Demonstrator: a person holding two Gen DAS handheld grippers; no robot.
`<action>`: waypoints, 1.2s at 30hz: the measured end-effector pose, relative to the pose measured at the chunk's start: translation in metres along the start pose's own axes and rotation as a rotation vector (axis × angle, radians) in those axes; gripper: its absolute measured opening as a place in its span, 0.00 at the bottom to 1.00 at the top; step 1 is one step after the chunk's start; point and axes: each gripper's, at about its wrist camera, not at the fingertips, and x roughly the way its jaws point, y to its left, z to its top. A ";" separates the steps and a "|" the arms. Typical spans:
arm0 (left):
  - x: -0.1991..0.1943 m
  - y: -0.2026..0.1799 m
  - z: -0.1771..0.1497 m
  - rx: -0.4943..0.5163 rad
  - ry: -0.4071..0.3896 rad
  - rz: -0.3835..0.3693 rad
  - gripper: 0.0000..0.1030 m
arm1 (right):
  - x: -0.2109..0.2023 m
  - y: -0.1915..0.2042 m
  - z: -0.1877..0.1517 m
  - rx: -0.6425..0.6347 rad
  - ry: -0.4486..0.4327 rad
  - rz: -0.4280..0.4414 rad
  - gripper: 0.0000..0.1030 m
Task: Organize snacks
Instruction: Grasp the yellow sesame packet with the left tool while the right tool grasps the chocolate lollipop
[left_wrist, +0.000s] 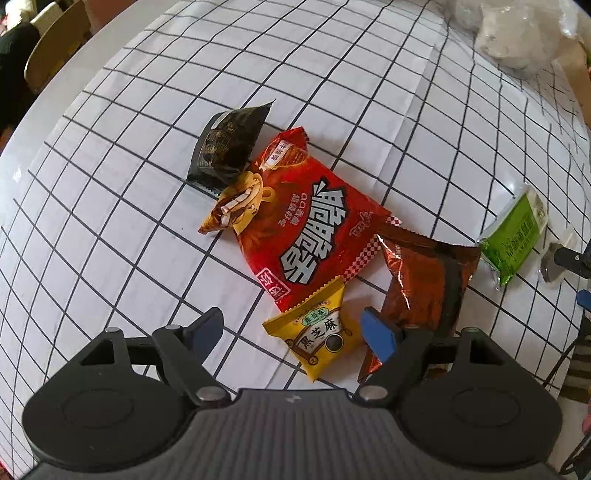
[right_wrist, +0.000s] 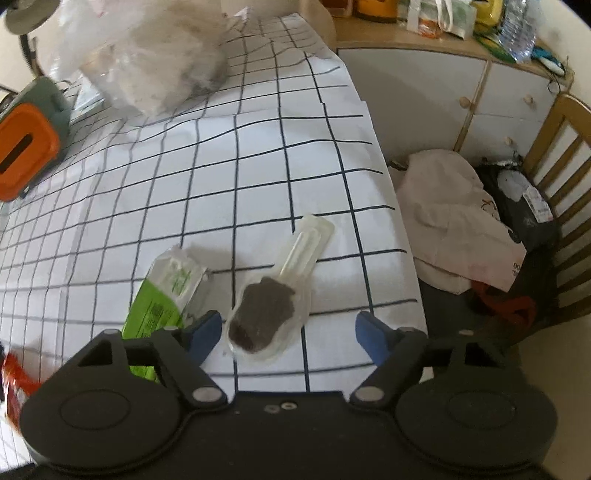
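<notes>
We are working over a checked tablecloth (left_wrist: 147, 110) strewn with snack packets. In the left wrist view the big red packet (left_wrist: 299, 225) is lying in the middle, its long axis running from eleven o'clock to five o'clock. The brown foil packet (left_wrist: 424, 280) is lying at its four o'clock, and the small yellow packet (left_wrist: 317, 332) is overlapping its lower end.

Our left gripper (left_wrist: 291, 328) is hanging with its jaws apart and nothing clamped; the yellow packet is sitting between them, against the right finger.

Our right gripper (right_wrist: 288, 332) is also standing apart around the clear wrapped chocolate pop (right_wrist: 266, 317), whose stick is pointing to one o'clock. The pads are not pressing it. The green packet (right_wrist: 162, 295) is lying at its ten o'clock.
</notes>
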 end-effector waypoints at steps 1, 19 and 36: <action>0.002 0.000 0.001 -0.005 0.008 -0.004 0.79 | 0.003 0.000 0.001 0.007 0.001 0.001 0.74; 0.020 -0.006 -0.002 -0.017 0.027 -0.002 0.64 | 0.006 0.029 -0.019 -0.161 -0.100 -0.071 0.48; 0.009 0.014 -0.013 0.020 0.034 -0.059 0.45 | -0.015 0.004 -0.037 -0.102 -0.076 0.066 0.32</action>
